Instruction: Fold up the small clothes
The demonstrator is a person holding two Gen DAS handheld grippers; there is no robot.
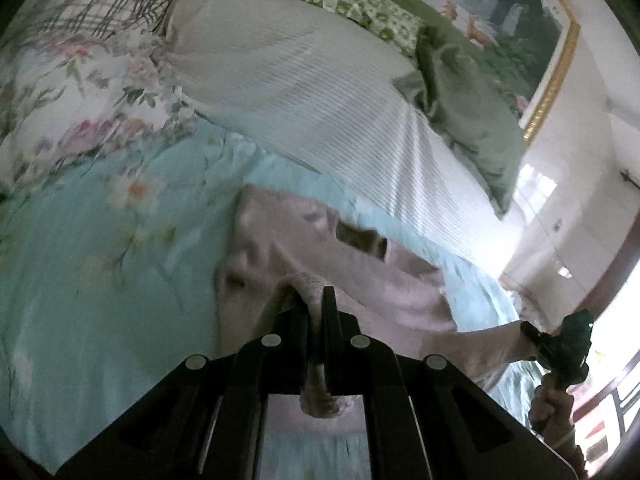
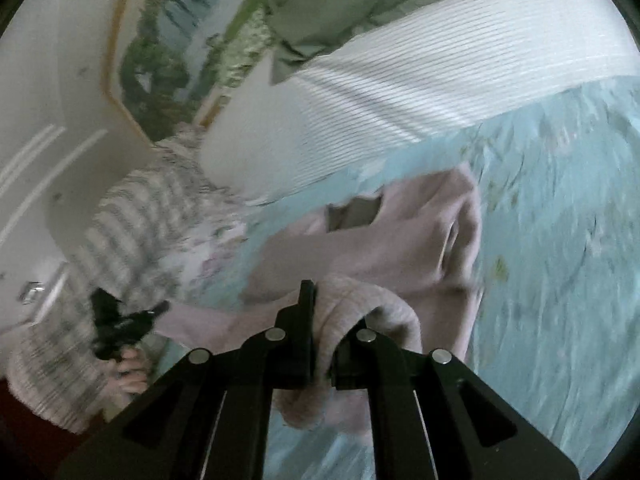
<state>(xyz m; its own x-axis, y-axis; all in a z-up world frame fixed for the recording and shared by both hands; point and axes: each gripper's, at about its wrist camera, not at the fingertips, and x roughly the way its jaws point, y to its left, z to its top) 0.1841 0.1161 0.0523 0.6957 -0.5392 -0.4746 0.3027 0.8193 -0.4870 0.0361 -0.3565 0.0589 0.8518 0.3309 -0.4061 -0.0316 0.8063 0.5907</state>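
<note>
Left gripper (image 1: 316, 300): clamped on pink garment (image 1: 360, 272).
Right gripper (image 2: 320, 296): pinching its hem too.
Around: striped white quilt (image 1: 320, 120), green pillow (image 1: 472, 120), blue bedsheet (image 1: 100, 260).

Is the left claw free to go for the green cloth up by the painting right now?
Probably not. The left claw is shut on an edge of the pink garment, which the right claw also grips. The green cloth lies beyond the white striped blanket, so it would have to let go first.

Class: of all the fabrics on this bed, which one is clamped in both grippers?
The pink garment; left gripper and right gripper each pinch it, unlike the white ribbed blanket and green cloth.
</note>
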